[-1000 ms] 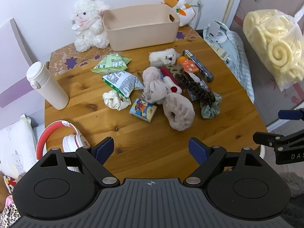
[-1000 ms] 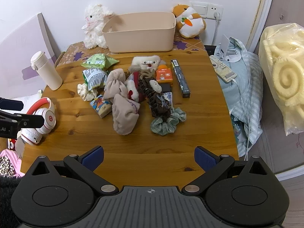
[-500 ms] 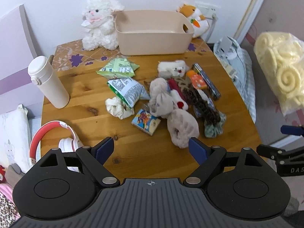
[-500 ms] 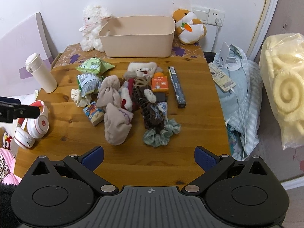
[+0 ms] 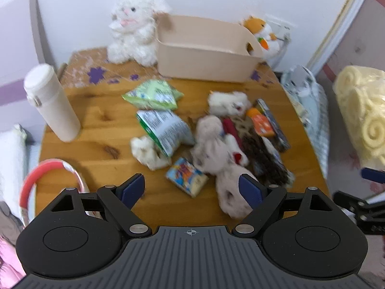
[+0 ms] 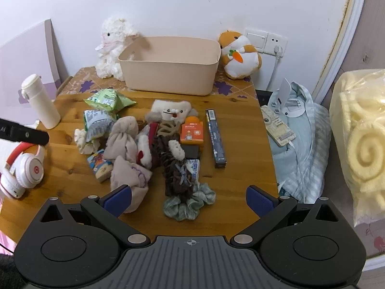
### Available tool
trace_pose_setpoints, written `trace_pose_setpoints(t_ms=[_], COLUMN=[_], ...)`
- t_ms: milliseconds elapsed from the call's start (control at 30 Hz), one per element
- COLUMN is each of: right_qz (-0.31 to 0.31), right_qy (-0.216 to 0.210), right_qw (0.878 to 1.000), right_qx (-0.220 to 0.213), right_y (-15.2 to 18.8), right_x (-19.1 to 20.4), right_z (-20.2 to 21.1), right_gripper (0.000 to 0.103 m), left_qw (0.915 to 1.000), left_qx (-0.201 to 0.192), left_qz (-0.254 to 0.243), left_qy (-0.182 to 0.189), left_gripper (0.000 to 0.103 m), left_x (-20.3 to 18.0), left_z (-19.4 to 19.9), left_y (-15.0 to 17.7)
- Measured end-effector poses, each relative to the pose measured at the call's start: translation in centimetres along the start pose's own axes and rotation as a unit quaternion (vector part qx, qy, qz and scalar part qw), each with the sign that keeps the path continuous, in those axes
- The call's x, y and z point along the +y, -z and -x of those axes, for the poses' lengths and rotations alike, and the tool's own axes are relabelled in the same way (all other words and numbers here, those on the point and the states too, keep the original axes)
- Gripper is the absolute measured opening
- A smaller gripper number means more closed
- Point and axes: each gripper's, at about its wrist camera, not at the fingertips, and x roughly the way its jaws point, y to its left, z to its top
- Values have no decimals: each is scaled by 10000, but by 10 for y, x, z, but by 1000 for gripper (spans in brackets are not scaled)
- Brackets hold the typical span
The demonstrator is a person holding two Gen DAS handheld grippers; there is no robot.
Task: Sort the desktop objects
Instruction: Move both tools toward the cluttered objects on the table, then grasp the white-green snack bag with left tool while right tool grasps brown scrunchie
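Observation:
A heap of small objects lies mid-table: green snack bags (image 6: pixel 105 100), beige socks (image 6: pixel 122 136), a small colourful box (image 5: pixel 186 177), a dark hair tie (image 6: pixel 179 173), a green scrunchie (image 6: pixel 190 204), an orange box (image 6: pixel 192 133) and a long dark box (image 6: pixel 215 138). A beige bin (image 6: pixel 170 66) stands at the back. My left gripper (image 5: pixel 191 190) hovers open over the near edge, just short of the colourful box. My right gripper (image 6: pixel 189 198) is open above the scrunchie, holding nothing.
A white bottle (image 6: pixel 39 102) and red-white headphones (image 6: pixel 22 166) sit at the table's left. A white plush lamb (image 6: pixel 112 48) and an orange plush hamster (image 6: pixel 239 56) flank the bin. Bedding (image 6: pixel 298 142) and a bagged yellow bundle (image 6: pixel 361 144) lie right of the table.
Both grippers have moved forward toward the heap, so the objects look larger and closer. The left view is blurred by motion. Jaws stay open.

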Motion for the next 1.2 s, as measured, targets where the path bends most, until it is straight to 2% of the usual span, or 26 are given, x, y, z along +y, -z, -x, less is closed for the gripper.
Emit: trace_pose_setpoints(t_ms=[133, 300, 567, 667, 933, 1100, 1200], right_qz=[126, 483, 921, 1043, 1519, 1748, 1811], right_qy=[-66, 13, -6, -92, -362, -408, -495], right_qw=[9999, 9988, 9952, 9935, 9855, 9808, 9782], right_qx=[10, 30, 323, 444, 665, 764, 889], right_y=[-5, -14, -25, -29, -39, -41, -40], right_x=[3, 7, 6, 8, 20, 28, 30], right_z=[-13, -37, -86, -105, -151, -174, -185], right_gripper=[103, 97, 90, 87, 82, 81, 76], left_qw=[9998, 9982, 9972, 9970, 9942, 9922, 9919], left_qx=[-138, -175, -185, -222, 80, 314, 367], left_qz=[172, 560, 668, 606, 728, 904, 941], left_qy=[-17, -82, -263, -435, -784, -804, -771], left_gripper=[87, 87, 87, 87, 87, 87, 86], left_x=[8, 20, 24, 23, 32, 36, 36], left_z=[-16, -46, -99, -118, -165, -188, -197], left_y=[-8, -20, -46, -56, -69, -70, -70])
